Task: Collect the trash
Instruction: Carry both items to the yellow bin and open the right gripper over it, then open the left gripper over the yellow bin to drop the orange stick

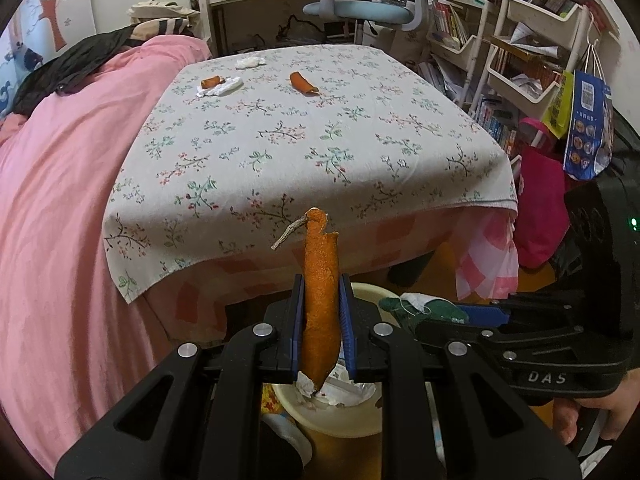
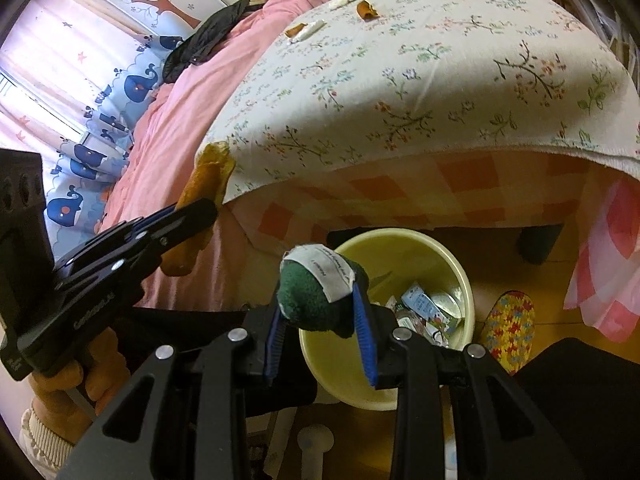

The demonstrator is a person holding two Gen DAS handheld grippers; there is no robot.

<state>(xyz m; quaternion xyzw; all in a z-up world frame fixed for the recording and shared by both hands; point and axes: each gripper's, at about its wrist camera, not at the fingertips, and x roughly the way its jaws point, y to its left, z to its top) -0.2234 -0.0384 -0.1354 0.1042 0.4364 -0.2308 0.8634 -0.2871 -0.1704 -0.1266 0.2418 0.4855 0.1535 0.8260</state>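
My left gripper (image 1: 322, 292) is shut on a long orange peel strip (image 1: 320, 280) with a dry stem, held upright above the pale yellow trash bin (image 1: 332, 416). It also shows in the right wrist view (image 2: 200, 216), where the peel (image 2: 208, 176) sticks out. My right gripper (image 2: 320, 300) is shut on a dark green fabric scrap with a white label (image 2: 316, 292), held over the bin's rim (image 2: 360, 392). The scrap also shows in the left wrist view (image 1: 416, 306). On the floral cloth (image 1: 304, 140) lie another peel (image 1: 302, 82), a small peel on a tissue (image 1: 218, 85) and a crumpled tissue (image 1: 249, 62).
The bin holds wrappers and paper (image 2: 424, 312). A pink quilt (image 1: 60, 200) covers the bed at left. Shelves with books (image 1: 520, 60), a blue bag (image 1: 588, 128) and a desk chair (image 1: 360, 4) stand at right and behind. A patterned slipper (image 2: 508, 328) lies on the floor.
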